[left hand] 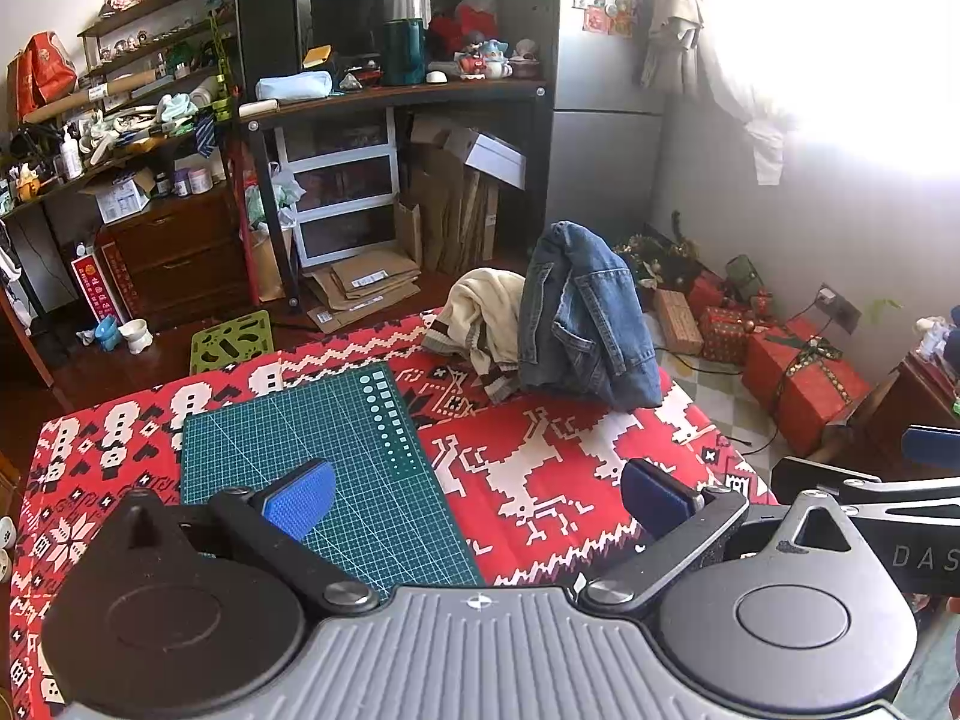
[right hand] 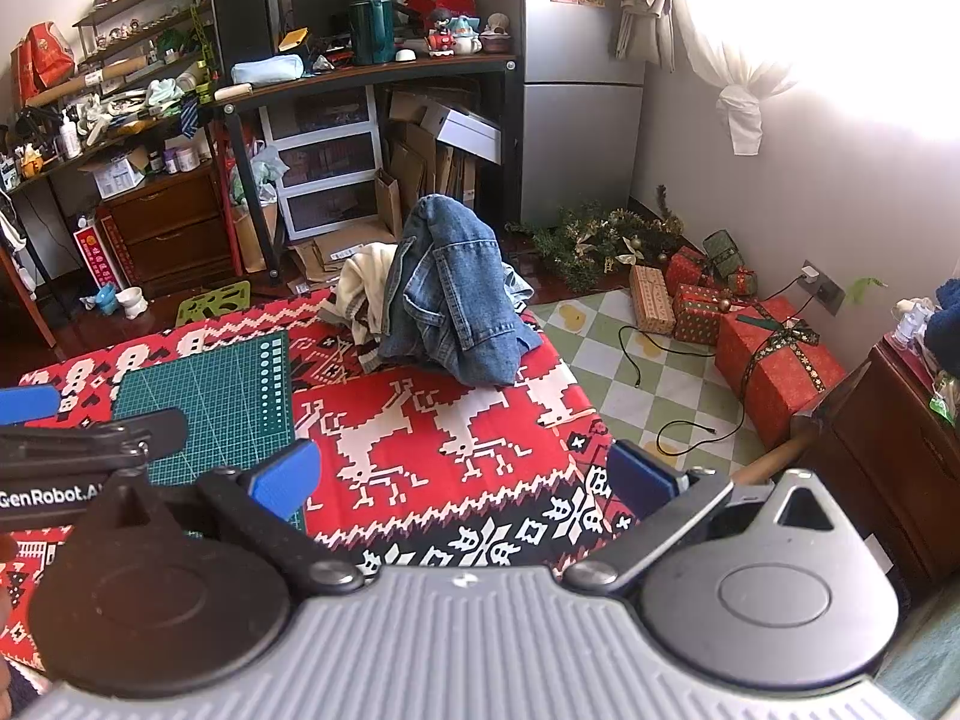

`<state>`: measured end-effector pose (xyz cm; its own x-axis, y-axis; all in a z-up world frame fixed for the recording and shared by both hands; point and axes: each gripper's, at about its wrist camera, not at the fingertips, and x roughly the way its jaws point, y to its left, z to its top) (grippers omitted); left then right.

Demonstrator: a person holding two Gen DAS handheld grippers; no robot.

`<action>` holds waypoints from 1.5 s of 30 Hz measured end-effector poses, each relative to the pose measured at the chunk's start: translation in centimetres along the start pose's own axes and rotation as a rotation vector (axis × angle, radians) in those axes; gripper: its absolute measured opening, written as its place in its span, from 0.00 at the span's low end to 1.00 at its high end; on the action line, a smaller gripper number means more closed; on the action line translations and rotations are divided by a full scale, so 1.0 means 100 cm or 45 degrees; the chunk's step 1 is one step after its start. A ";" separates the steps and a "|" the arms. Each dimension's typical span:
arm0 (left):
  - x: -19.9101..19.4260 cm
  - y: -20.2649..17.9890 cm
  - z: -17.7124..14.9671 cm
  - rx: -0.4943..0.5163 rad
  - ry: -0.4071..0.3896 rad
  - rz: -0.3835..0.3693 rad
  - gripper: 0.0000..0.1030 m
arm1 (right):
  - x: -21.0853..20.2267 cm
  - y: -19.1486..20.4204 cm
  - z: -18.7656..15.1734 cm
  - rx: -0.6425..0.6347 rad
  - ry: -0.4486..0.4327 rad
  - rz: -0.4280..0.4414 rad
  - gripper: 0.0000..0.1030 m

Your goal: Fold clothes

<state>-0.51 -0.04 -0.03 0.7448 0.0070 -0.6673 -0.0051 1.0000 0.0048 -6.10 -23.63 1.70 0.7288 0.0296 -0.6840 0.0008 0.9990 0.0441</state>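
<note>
A crumpled blue denim jacket [left hand: 585,318] [right hand: 453,294] is heaped at the far edge of the table, on a red patterned cloth [left hand: 540,450] [right hand: 432,420]. A cream knitted garment [left hand: 480,315] [right hand: 360,288] lies bunched against its left side. My left gripper [left hand: 480,495] hovers open over the near part of the table, well short of the clothes, nothing between its blue pads. My right gripper [right hand: 462,474] is open too, empty, beside the left one near the table's front right. Each gripper's edge shows in the other's view.
A green cutting mat [left hand: 312,450] [right hand: 222,396] lies on the cloth at the left. Beyond the table stand cluttered shelves [left hand: 372,96], drawers and cardboard. Wrapped gift boxes [right hand: 774,360], a cable on the checked floor and a brown cabinet [right hand: 888,456] are on the right.
</note>
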 end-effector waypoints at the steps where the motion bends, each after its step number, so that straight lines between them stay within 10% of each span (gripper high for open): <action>1: 0.000 0.000 0.000 -0.001 0.001 -0.001 1.00 | 0.000 0.000 -0.001 0.000 -0.001 0.000 1.00; 45: 0.074 0.009 -0.011 -0.084 0.005 -0.063 1.00 | 0.082 -0.018 -0.023 0.030 -0.046 -0.024 1.00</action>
<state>4.24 0.90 -5.81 0.7427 -0.0423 -0.6683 -0.0125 0.9970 -0.0769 -1.72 -25.14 -5.63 0.7530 0.0092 -0.6579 0.0308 0.9983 0.0492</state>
